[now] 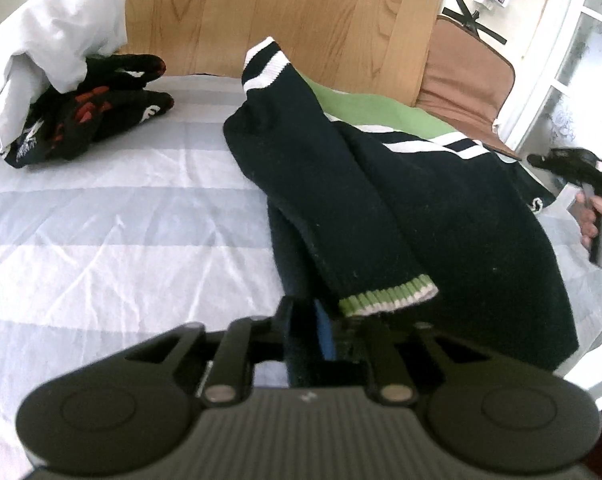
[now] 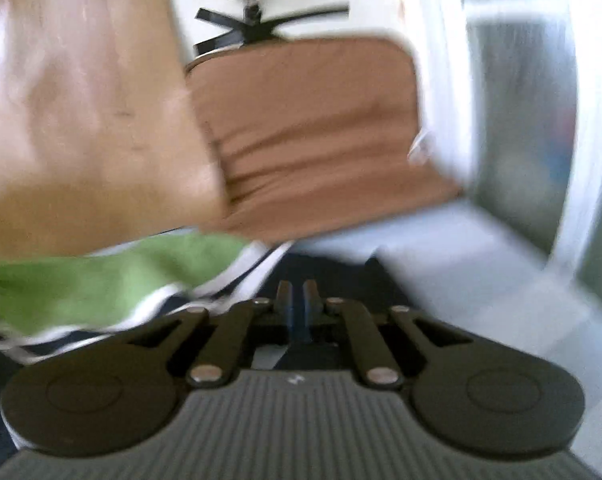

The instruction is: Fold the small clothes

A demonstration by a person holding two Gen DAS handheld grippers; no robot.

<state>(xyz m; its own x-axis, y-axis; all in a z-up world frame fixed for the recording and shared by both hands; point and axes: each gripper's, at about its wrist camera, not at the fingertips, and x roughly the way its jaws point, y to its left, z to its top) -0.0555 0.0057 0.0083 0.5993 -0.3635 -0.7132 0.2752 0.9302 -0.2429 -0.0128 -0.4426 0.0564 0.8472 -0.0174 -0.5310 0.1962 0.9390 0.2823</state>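
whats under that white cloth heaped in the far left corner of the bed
The white cloth drapes over a bundle of black garments with red and white print, which sticks out beneath it onto the striped bedsheet. How far the bundle runs under the cloth, or whether anything else lies there, is covered.

sweater (image 1: 401, 208): 1 | white garment (image 1: 57, 36): 1 | black-red garment (image 1: 89, 116): 1 | chair (image 1: 465, 76): 1

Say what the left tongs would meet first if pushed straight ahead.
Likely the green-and-white cuff of the navy sweater, lying just beyond the left tongs, which already look clamped on dark fabric.
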